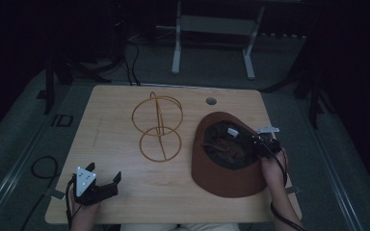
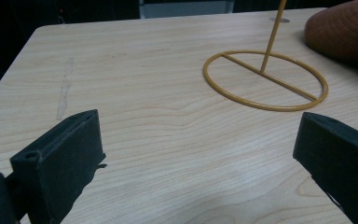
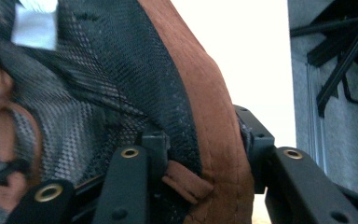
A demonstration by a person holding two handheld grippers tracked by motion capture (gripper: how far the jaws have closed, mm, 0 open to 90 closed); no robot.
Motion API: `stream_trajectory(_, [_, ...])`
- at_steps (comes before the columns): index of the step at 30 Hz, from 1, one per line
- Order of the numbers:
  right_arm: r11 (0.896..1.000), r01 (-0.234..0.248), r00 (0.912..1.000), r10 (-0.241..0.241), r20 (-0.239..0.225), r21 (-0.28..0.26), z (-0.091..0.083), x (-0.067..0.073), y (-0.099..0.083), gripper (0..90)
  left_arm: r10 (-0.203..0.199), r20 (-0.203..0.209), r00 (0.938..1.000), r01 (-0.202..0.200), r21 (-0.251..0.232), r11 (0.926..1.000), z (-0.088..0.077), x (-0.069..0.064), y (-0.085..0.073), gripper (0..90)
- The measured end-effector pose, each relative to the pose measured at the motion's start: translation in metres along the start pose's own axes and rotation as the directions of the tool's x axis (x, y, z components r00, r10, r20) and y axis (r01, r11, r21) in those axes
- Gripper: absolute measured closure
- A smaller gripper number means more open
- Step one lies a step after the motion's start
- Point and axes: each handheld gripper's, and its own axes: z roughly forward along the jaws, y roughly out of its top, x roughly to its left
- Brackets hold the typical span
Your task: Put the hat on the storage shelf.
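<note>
Right gripper pinches rim of upturned brown fabric hat; left gripper spread, idle. I judge thin bite may slip when lifting.

Left gripper resting low, jaws spread wide, nothing between; right gripper clamped, forearm angled inward.
</note>
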Motion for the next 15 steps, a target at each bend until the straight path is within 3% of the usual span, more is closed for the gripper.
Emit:
stream_trajectory(9, [0.989,-0.013,0.9997,0.01,-0.021,-0.144,-0.038,-0.009,0.011,66.6,0.004,0.026,0.9997,-0.004,0.019,0.9998,0.002,-0.005,0.003,1.9])
stream_trajectory(12, [0.979,-0.016,0.9997,0.012,-0.024,-0.203,-0.058,-0.013,0.017,68.9,0.0,0.046,0.9989,-0.002,0.036,0.9994,0.003,-0.01,0.006,2.0])
stream_trajectory(15, [0.973,-0.02,0.9994,0.013,-0.03,-0.229,-0.068,-0.014,0.02,69.7,0.003,0.066,0.9978,-0.006,0.048,0.9988,0.004,-0.014,0.011,1.9])
